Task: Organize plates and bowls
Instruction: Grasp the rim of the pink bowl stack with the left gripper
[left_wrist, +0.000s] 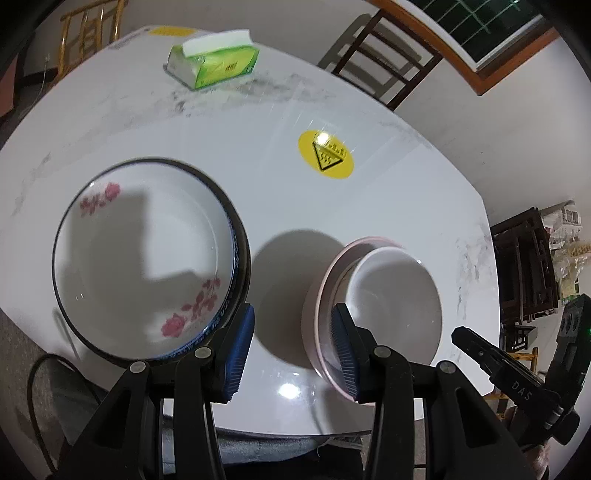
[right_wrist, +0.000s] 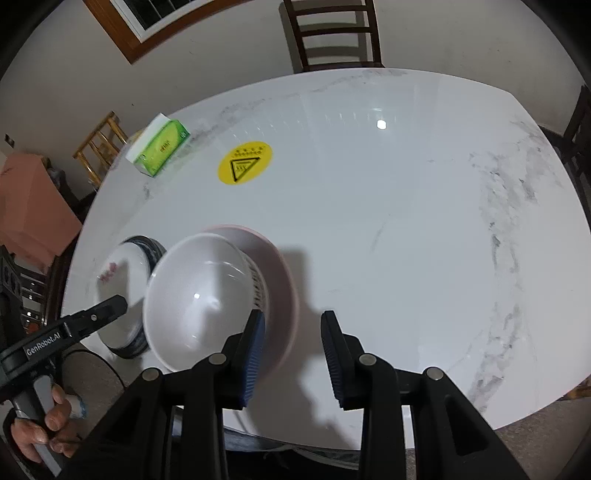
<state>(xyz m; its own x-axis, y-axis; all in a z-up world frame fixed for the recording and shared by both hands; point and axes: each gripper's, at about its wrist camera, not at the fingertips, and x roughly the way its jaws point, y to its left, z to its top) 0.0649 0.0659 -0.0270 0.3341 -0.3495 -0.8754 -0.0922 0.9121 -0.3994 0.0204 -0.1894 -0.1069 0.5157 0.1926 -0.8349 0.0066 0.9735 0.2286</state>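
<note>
On the marble worktop (left_wrist: 221, 122) the flowered plate (left_wrist: 147, 258) lay beside a white bowl (right_wrist: 195, 295) sitting in a pink bowl (right_wrist: 280, 280). The left gripper (left_wrist: 291, 354) and right gripper (right_wrist: 293, 358) both had fingers wide apart, holding nothing.

In the left wrist view, the left claw's (left_wrist: 291, 350) fingers cover the near rims of the floral plate (left_wrist: 147, 258) and the pink plate (left_wrist: 317, 306). In the right wrist view, the white bowl (right_wrist: 195, 295) hides most of the pink plate (right_wrist: 284, 280) beneath it, and the floral plate (right_wrist: 122, 273) is motion-blurred. The tissue box's (right_wrist: 159, 153) lettering is too small to read.
</note>
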